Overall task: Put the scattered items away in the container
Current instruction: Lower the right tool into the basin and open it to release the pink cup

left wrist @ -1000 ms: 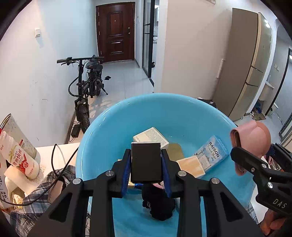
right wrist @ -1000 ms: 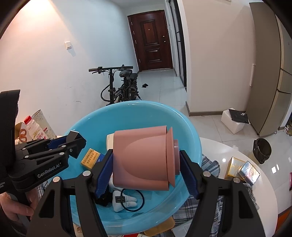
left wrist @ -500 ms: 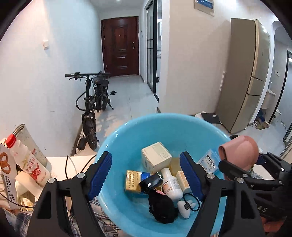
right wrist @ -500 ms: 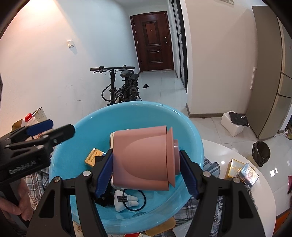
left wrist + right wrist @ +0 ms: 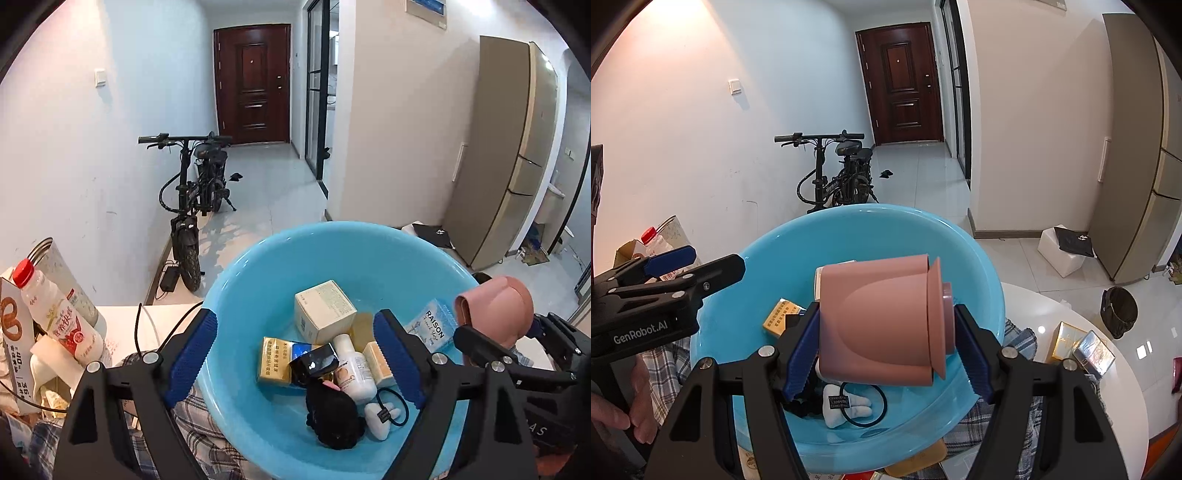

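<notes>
we find the left gripper over the blue basin with its jaws just opened wide and nothing between them; the black case lies inside among the boxes and the white bottle. the right gripper clamps the pink cup on its side, above the basin's middle. we judge the risks thus: released from this height, the cup may bounce off the heaped items or roll over the near rim; the two grippers stand near each other and could clash. gold boxes remain on the table.
</notes>
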Tool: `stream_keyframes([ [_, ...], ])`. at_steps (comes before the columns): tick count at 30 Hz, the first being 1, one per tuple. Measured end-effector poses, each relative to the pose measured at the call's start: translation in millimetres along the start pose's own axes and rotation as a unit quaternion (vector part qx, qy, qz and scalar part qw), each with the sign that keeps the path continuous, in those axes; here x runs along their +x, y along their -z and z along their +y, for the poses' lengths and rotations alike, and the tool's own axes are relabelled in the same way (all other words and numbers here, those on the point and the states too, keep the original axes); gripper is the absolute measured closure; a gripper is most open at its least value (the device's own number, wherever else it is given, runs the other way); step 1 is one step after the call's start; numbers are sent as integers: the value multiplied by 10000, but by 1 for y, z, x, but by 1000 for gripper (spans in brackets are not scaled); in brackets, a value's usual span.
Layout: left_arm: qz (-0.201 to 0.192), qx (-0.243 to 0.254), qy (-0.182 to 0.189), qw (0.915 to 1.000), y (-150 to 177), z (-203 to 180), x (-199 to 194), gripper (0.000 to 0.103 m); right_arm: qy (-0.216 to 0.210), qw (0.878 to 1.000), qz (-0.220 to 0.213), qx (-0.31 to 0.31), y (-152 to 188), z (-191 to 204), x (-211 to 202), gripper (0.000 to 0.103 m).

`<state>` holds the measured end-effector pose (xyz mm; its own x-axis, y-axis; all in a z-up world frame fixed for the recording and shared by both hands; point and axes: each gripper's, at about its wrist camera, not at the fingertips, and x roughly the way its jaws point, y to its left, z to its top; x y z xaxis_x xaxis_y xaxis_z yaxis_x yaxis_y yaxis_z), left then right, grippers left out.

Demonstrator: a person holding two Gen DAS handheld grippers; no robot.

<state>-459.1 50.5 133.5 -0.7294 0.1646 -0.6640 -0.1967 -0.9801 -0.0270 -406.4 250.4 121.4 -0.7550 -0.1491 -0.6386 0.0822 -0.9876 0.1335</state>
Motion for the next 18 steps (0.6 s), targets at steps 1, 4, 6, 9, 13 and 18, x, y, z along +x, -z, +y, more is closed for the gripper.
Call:
stream_keyframes([
  [1,3,-25,10,10000,0,1,0,15,-7,10000,12,6,0,-1,1,35],
  [4,-66,-111,44,9999,-1,5,-5,15,-63,10000,48,17,2,0,3,35],
  [6,-98,-153,37,9998,-2,7,-8,15,-55,10000,57,-15,2,2,3,35],
  [9,-97,-199,36,9997,-2,10,-8,14,-47,10000,66,-50,3,6,4,35],
  [13,-43,-230,21,9997,-2,12,-6,14,-40,9999,93,-81,5,9,7,35],
  [18,-43,-187,25,9998,-1,9,-7,14,-52,9998,141,-125,7,12,11,35],
])
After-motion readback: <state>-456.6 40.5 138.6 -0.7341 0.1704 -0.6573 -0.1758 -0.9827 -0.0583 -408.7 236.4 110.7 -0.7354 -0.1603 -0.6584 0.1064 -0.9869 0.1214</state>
